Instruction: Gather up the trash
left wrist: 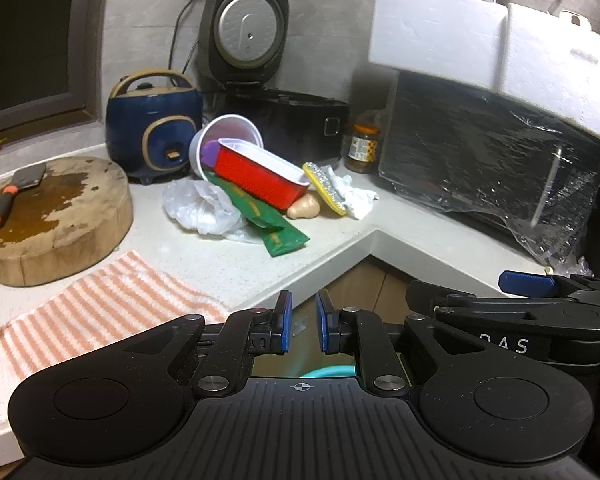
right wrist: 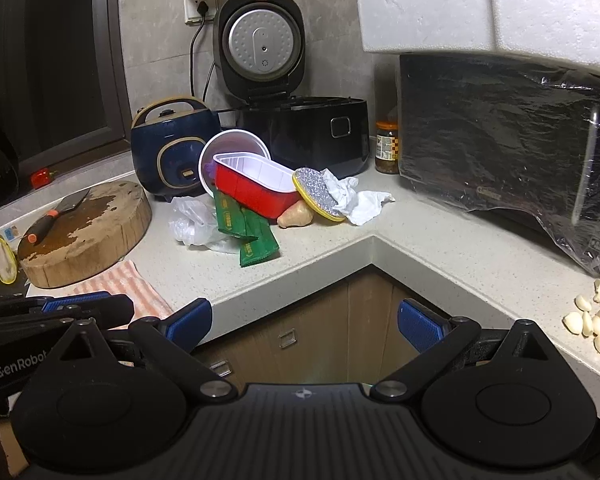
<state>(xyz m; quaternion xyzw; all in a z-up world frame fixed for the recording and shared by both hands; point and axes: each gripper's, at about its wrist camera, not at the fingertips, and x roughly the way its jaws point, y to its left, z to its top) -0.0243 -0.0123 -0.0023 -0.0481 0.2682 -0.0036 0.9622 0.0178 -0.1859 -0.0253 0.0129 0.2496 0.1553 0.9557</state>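
L-shaped counter [right wrist: 340, 240] with its inner corner edge facing, open floor space below. Trash pile [right wrist: 256, 192] back in the corner, well apart. Right hand-held gripper [right wrist: 304, 326] spread wide, empty; left hand-held gripper [left wrist: 303, 322] nearly closed, empty.

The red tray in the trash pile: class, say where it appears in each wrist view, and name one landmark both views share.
Left wrist view: the red tray sits just left of centre, in the upper half, tilted on the pile.
Right wrist view: the red tray is left of centre, again leaning on the pile.
Shared landmark: the blue rice cooker stands just left of the tray in both.
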